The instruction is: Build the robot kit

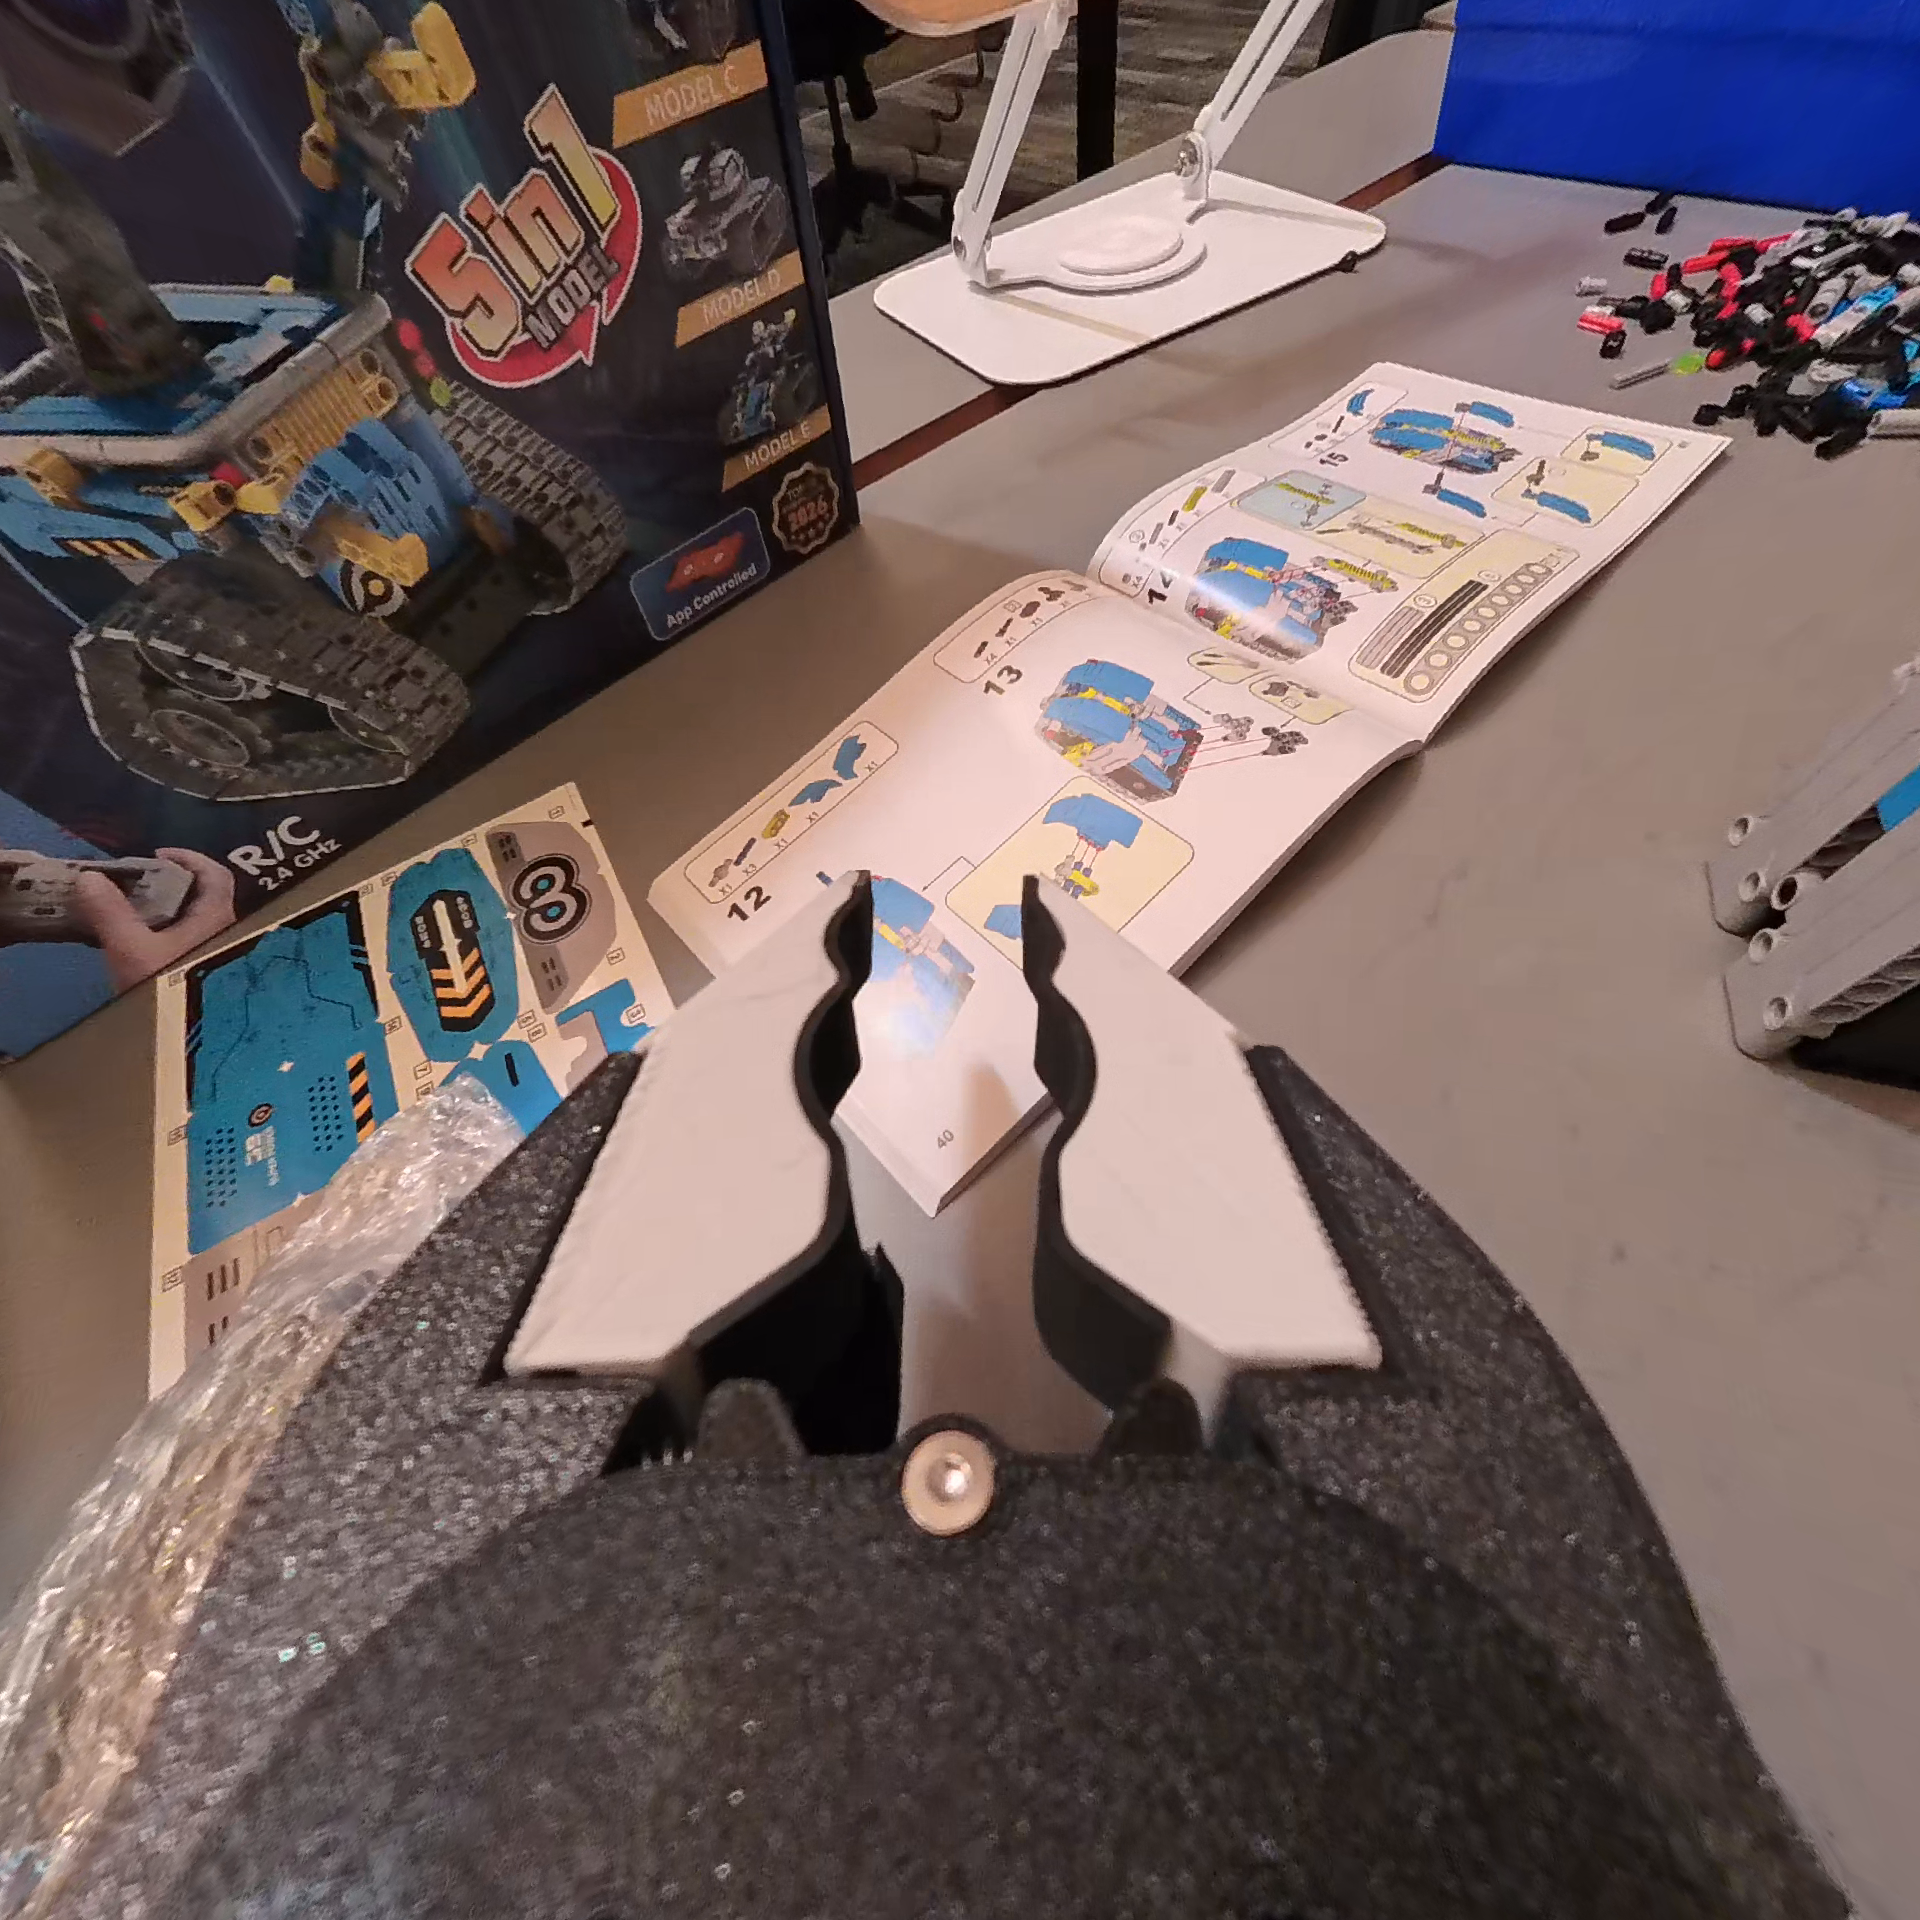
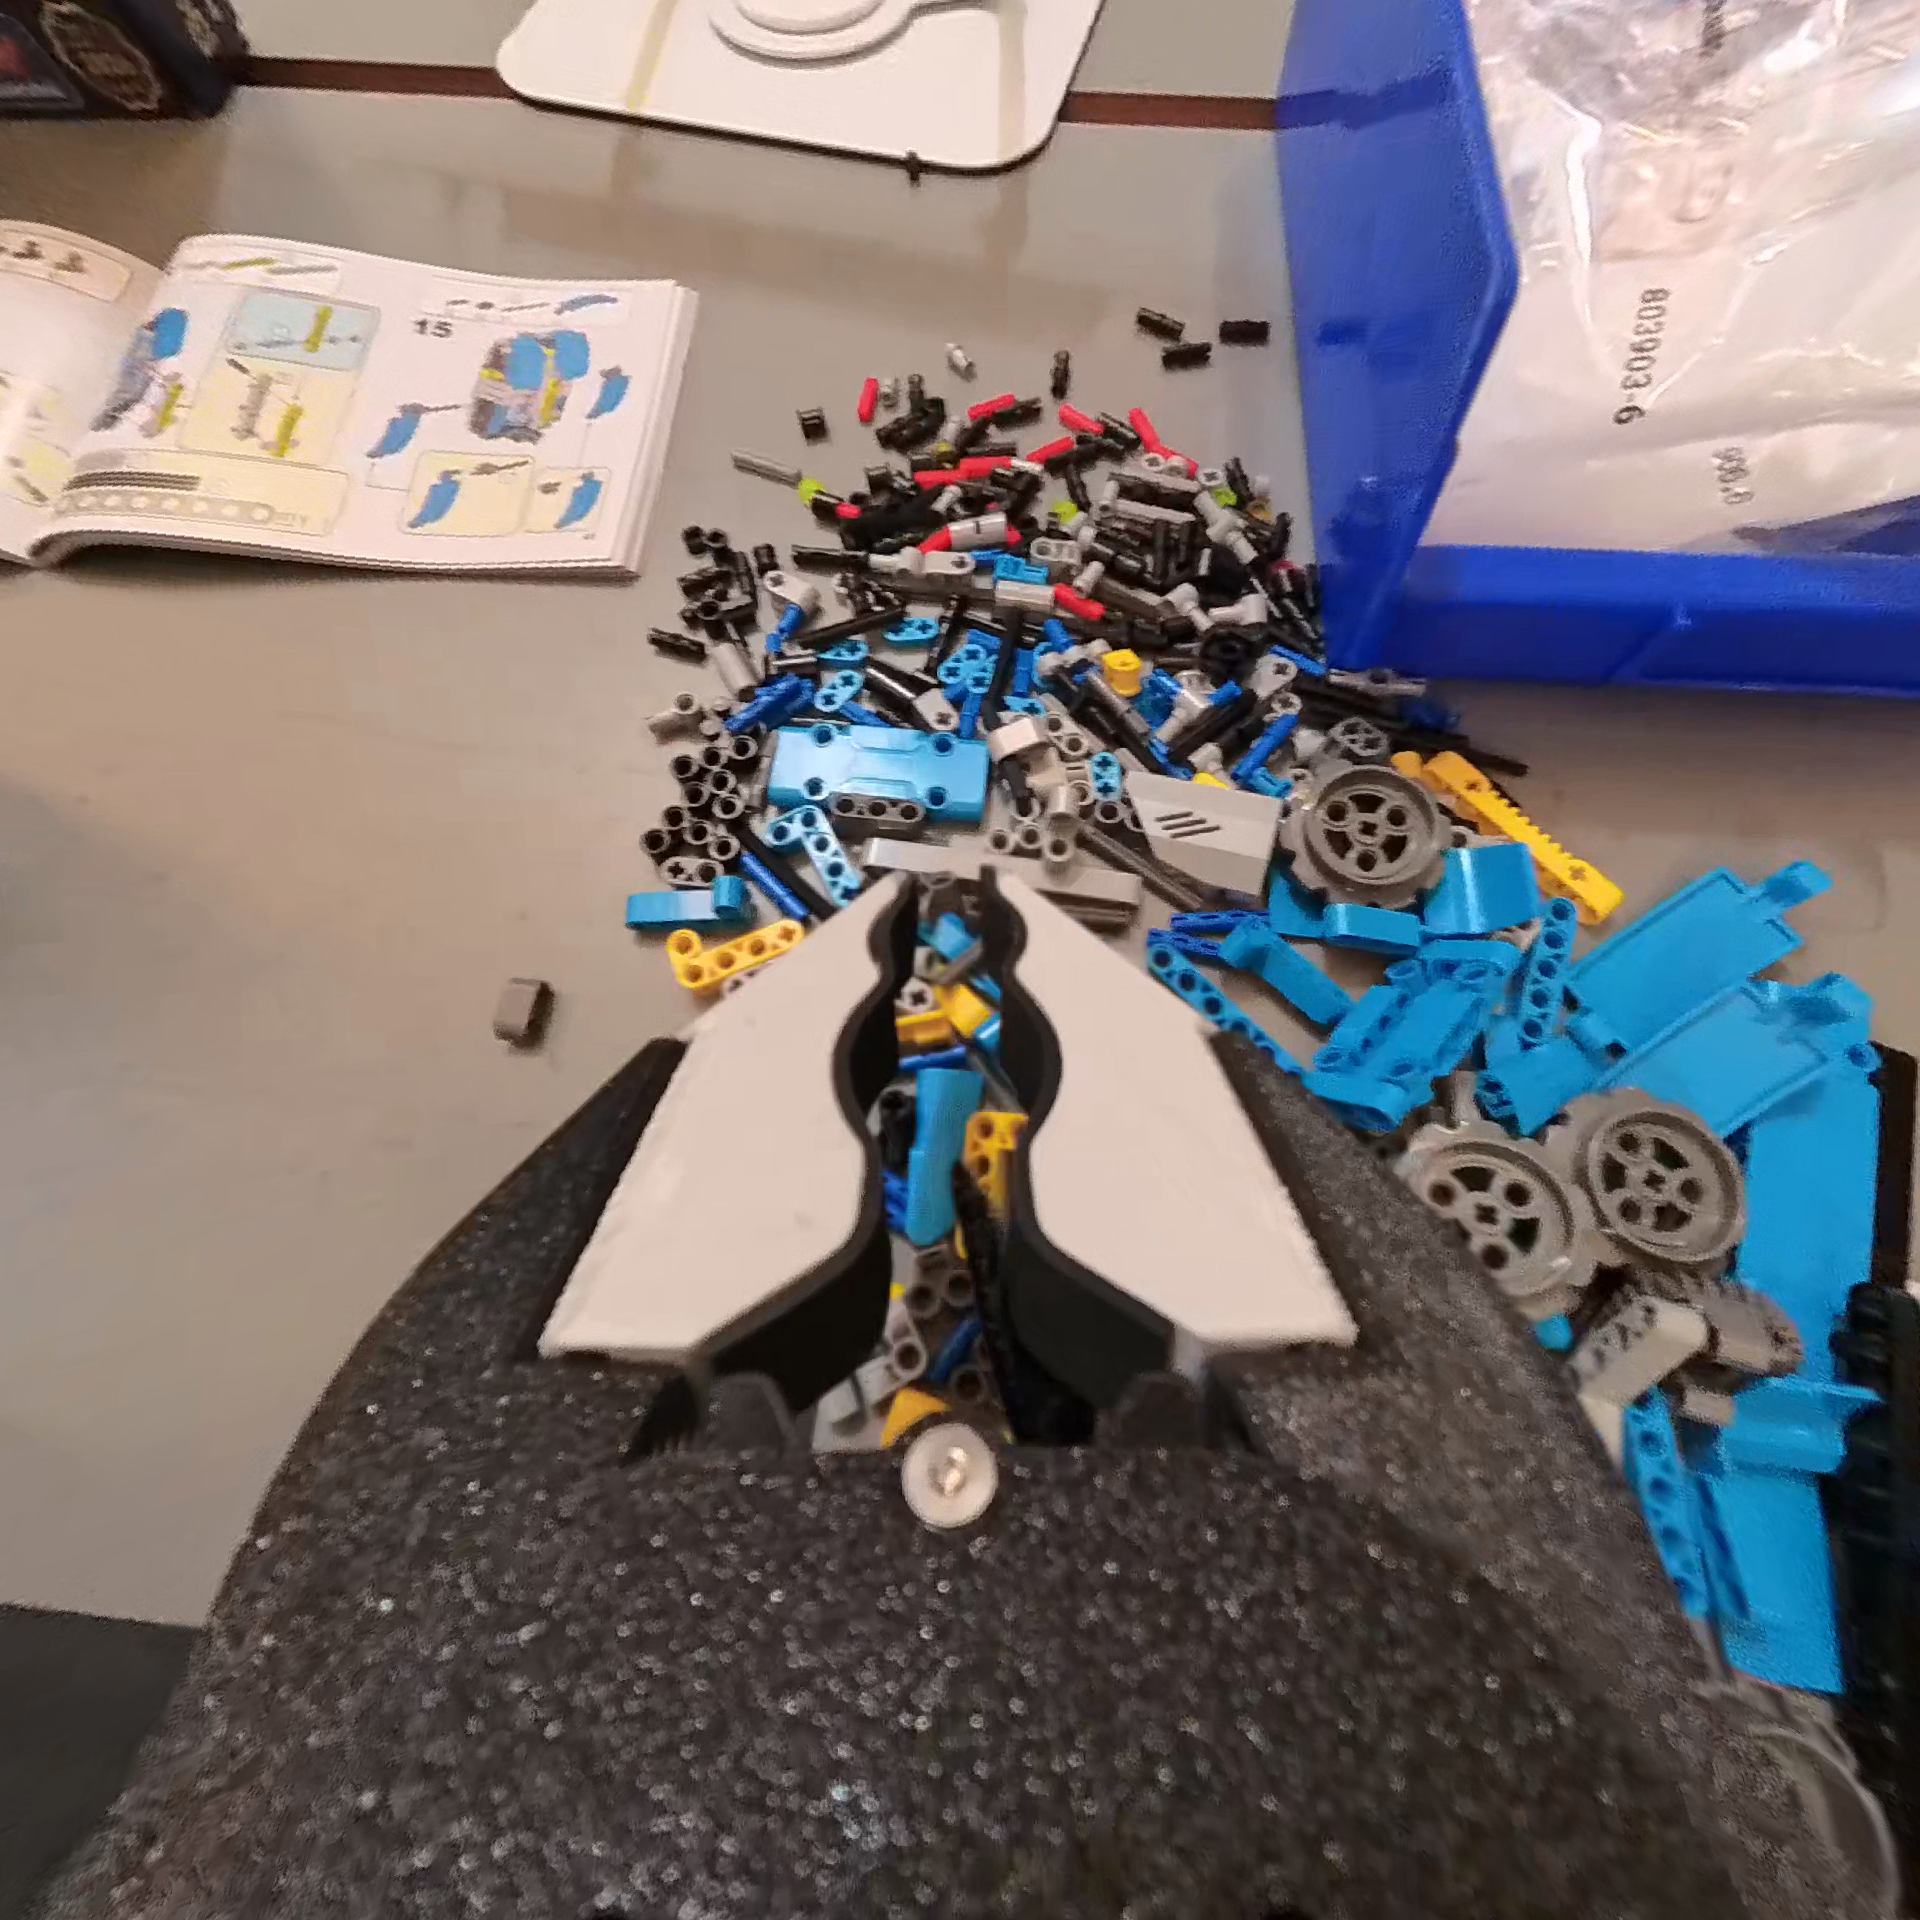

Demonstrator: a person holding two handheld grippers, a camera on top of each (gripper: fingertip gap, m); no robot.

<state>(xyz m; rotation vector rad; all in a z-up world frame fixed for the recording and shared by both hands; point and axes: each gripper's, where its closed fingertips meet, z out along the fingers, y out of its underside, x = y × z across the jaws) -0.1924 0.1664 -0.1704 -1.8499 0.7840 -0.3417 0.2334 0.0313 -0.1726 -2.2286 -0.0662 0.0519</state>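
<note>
Grippers hovering over grey table [image 1: 1558,1299]; both holding nothing.
Left gripper [image 1: 945,894] gaping above open instruction booklet [image 1: 1195,665]; right gripper [image 2: 948,883], nearly closed, risking scattering loose plastic bricks [image 2: 1039,644].

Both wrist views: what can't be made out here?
- Left wrist view: the sticker sheet is partly hidden by bubble wrap and the left hand-held gripper.
- Left wrist view: grey beams are cut off by the right edge.
- Right wrist view: the right hand-held gripper covers part of the parts pile; the blue bin is cut off.
</note>
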